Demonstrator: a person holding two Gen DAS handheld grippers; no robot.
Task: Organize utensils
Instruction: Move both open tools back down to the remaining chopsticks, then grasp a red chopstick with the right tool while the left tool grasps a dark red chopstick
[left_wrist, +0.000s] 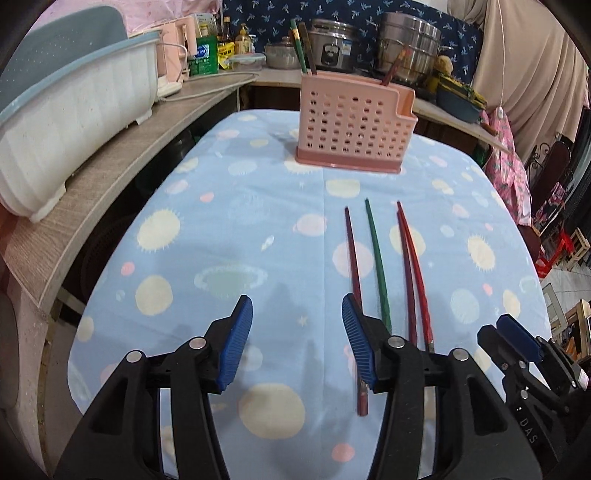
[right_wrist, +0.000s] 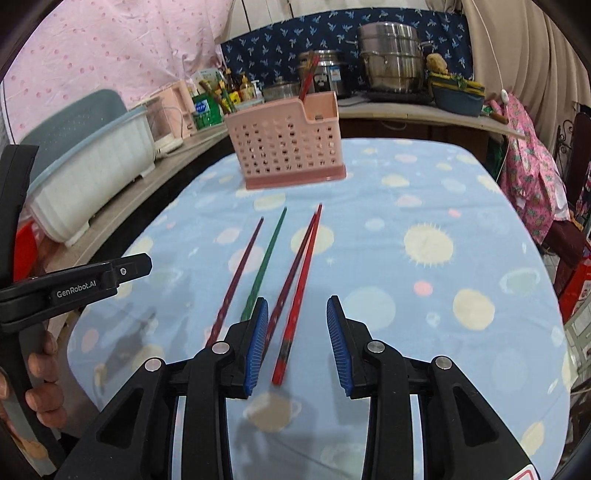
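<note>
Several chopsticks lie side by side on the blue patterned tablecloth (left_wrist: 236, 229): a dark maroon one (left_wrist: 352, 258), a green one (left_wrist: 377, 258), a dark red one (left_wrist: 406, 273) and a bright red one (left_wrist: 417, 273). A pink perforated utensil holder (left_wrist: 351, 122) stands at the far end with a few chopsticks (left_wrist: 300, 48) in it. My left gripper (left_wrist: 297, 343) is open and empty, just left of the maroon chopstick. My right gripper (right_wrist: 297, 343) is open above the near end of the bright red chopstick (right_wrist: 301, 291). The holder (right_wrist: 286, 147) and green chopstick (right_wrist: 267, 258) show there too.
A white and blue dish rack (left_wrist: 66, 122) sits on the wooden counter (left_wrist: 110, 173) at left. Steel pots (left_wrist: 406, 44), a rice cooker (left_wrist: 332, 44) and bottles (left_wrist: 207, 48) stand behind the table. Pink cloth (right_wrist: 532, 173) hangs at the right edge.
</note>
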